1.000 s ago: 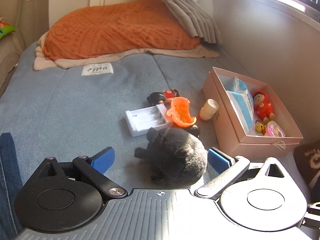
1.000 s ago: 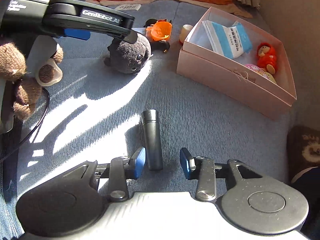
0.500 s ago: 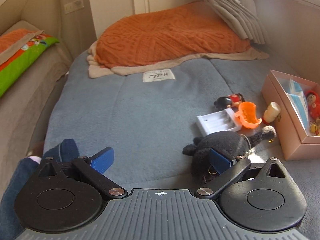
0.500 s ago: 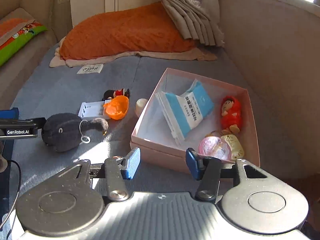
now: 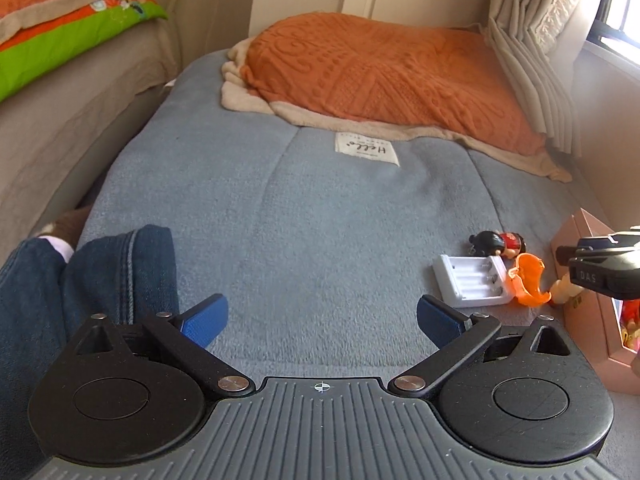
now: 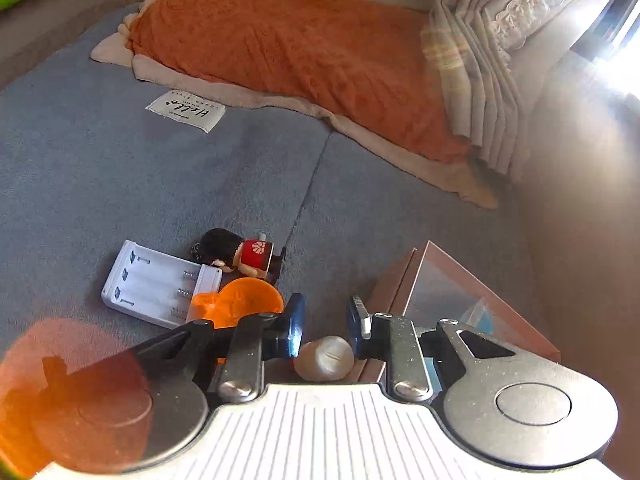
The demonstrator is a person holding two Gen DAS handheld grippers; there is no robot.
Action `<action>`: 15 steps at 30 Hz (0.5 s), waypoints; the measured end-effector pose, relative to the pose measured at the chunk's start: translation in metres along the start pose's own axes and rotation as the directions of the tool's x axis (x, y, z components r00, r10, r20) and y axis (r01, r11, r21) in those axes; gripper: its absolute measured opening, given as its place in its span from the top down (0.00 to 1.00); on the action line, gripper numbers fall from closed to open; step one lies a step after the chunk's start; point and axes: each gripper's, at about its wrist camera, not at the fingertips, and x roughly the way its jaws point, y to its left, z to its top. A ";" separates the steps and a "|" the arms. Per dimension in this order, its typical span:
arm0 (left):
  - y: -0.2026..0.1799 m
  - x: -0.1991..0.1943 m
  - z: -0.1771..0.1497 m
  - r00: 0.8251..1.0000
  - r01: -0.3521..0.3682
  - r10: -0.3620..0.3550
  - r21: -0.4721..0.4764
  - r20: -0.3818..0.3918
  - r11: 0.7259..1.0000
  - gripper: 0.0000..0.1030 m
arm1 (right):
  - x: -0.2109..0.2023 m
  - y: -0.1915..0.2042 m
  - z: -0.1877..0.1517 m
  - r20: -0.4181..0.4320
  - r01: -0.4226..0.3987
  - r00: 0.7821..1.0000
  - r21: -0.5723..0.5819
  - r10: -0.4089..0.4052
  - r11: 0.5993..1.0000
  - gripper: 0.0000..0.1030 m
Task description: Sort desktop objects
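The right gripper [image 6: 325, 330] now stands over the small cream bottle [image 6: 325, 360], which lies on the grey blanket [image 5: 320, 240] just beside the pink box [image 6: 460, 280]. Half a second ago this gripper looked at the whole box from further back; since then its jaws have been closing, and the bottle is now between the 2 blue pads [image 6: 294, 326]. Whether the pads already press on it I cannot tell, so the grip is not sure yet.

The left gripper [image 5: 322, 320] is spread wide and holds nothing. It has turned away from the dark plush toy, which is no longer in its view.

On the blanket near the box there are the white battery holder [image 6: 156, 288], the orange shell [image 6: 240, 300] and the small doll [image 6: 240, 254]. My judgement: the bottle goes into the box next, and these 3 things remain to sort.
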 end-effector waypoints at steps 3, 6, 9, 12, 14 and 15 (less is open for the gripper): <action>0.000 0.000 0.000 1.000 0.028 -0.028 -0.008 0.005 1.000 0.00 | -0.023 0.000 -0.022 -0.038 -0.149 0.988 0.061 0.151 0.987 0.79; -0.004 -0.001 -0.001 0.999 0.052 -0.052 0.001 0.010 0.999 0.00 | -0.064 -0.003 -0.058 -0.063 -0.312 0.945 0.122 0.321 0.942 0.79; -0.010 -0.004 -0.003 0.997 0.077 -0.078 0.028 0.020 0.997 0.00 | -0.101 -0.008 -0.093 -0.039 -0.303 0.951 0.098 0.308 0.948 0.79; -0.020 -0.013 -0.006 0.993 0.111 -0.113 0.071 0.034 0.991 0.00 | -0.119 -0.042 -0.114 -0.021 -0.202 0.978 0.182 0.209 0.962 0.78; -0.029 -0.023 -0.007 0.984 0.168 -0.173 0.100 0.037 0.981 0.00 | -0.121 -0.079 -0.122 -0.009 -0.077 0.996 0.290 0.083 0.954 0.72; -0.034 -0.029 -0.008 0.977 0.204 -0.209 0.119 0.034 0.972 0.00 | -0.118 -0.099 -0.125 -0.018 -0.008 1.000 0.347 0.015 0.938 0.71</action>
